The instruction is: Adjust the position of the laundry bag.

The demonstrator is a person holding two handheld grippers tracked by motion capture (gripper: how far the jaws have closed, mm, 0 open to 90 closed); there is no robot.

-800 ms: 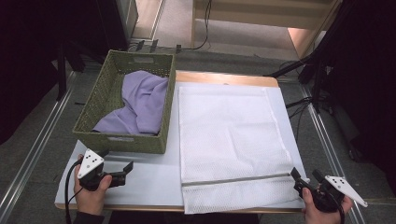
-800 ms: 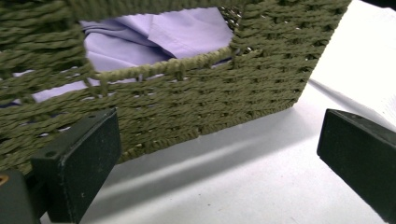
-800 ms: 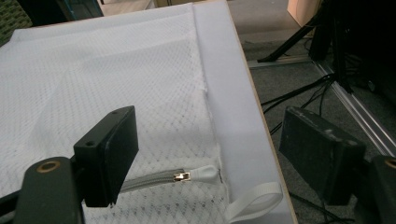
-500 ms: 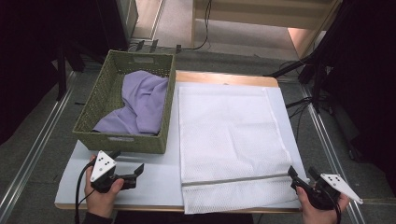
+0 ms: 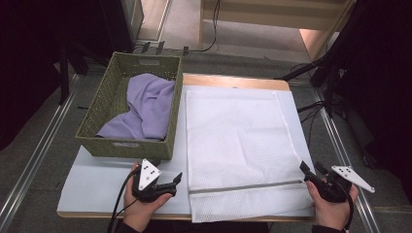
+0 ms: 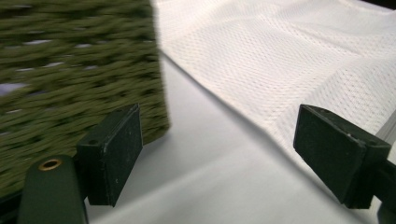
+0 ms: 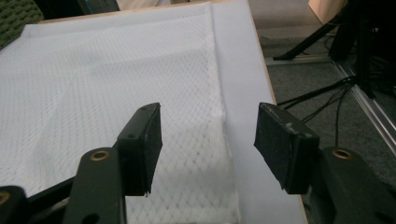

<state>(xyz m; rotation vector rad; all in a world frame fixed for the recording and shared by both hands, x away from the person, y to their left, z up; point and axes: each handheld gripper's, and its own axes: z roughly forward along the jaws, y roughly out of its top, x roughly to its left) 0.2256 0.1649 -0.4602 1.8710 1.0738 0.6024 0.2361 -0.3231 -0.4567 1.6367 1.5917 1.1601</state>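
The green woven basket is sitting to the left of the white mesh bag, keeping the purple cloth within easy reach for loading. The bag is lying flat on the surface with its zipper end toward the person. The left hand-held gripper is hovering released just left of the bag's near edge, and the right hand-held gripper is hovering released at its right near corner, apparently readying to open it.
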